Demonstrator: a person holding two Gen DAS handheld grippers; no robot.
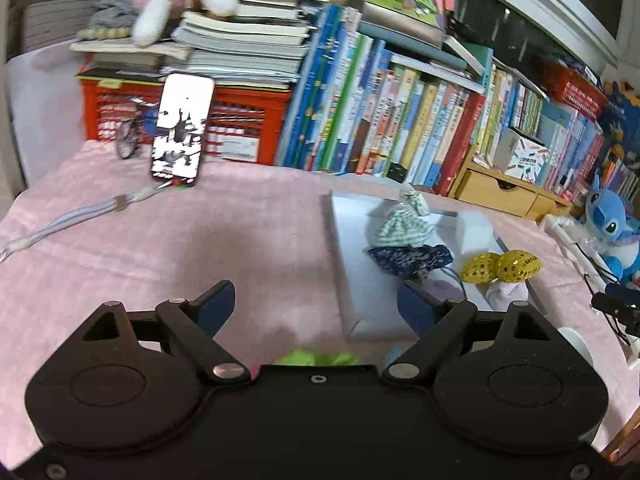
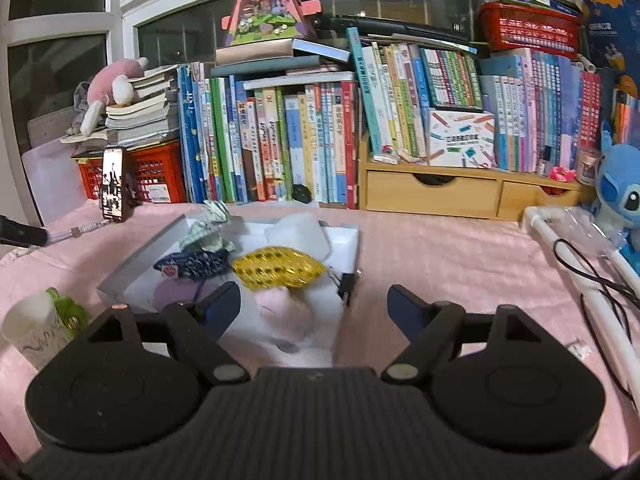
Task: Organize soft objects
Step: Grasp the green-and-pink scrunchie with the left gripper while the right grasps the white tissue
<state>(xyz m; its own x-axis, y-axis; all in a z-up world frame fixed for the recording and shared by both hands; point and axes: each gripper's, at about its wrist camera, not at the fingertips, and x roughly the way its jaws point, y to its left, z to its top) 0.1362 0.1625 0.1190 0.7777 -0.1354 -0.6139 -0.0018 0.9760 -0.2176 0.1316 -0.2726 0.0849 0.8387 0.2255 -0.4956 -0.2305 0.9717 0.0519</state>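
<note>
A shallow white box (image 1: pixel 356 276) (image 2: pixel 132 264) lies on the pink cloth. In it lie a green striped scrunchie (image 1: pixel 404 228) (image 2: pixel 202 238), a dark blue patterned scrunchie (image 1: pixel 408 258) (image 2: pixel 196 265), a gold sequin piece (image 1: pixel 500 267) (image 2: pixel 278 268), a pale pink soft piece (image 2: pixel 282 312) and a lilac one (image 2: pixel 176 292). A lime green soft thing (image 1: pixel 316 358) (image 2: pixel 70 310) lies on the cloth outside the box. My left gripper (image 1: pixel 314 300) is open and empty, left of the box. My right gripper (image 2: pixel 314 304) is open and empty above the box's near right corner.
A phone (image 1: pixel 182 128) (image 2: pixel 114 190) leans on a red crate (image 1: pixel 240 124), its cable (image 1: pixel 72 220) across the cloth. Books (image 2: pixel 320 144) and wooden drawers (image 2: pixel 432 192) line the back. A blue plush (image 2: pixel 622 200), white tube frame (image 2: pixel 576 264) and white cup (image 2: pixel 34 332) stand nearby.
</note>
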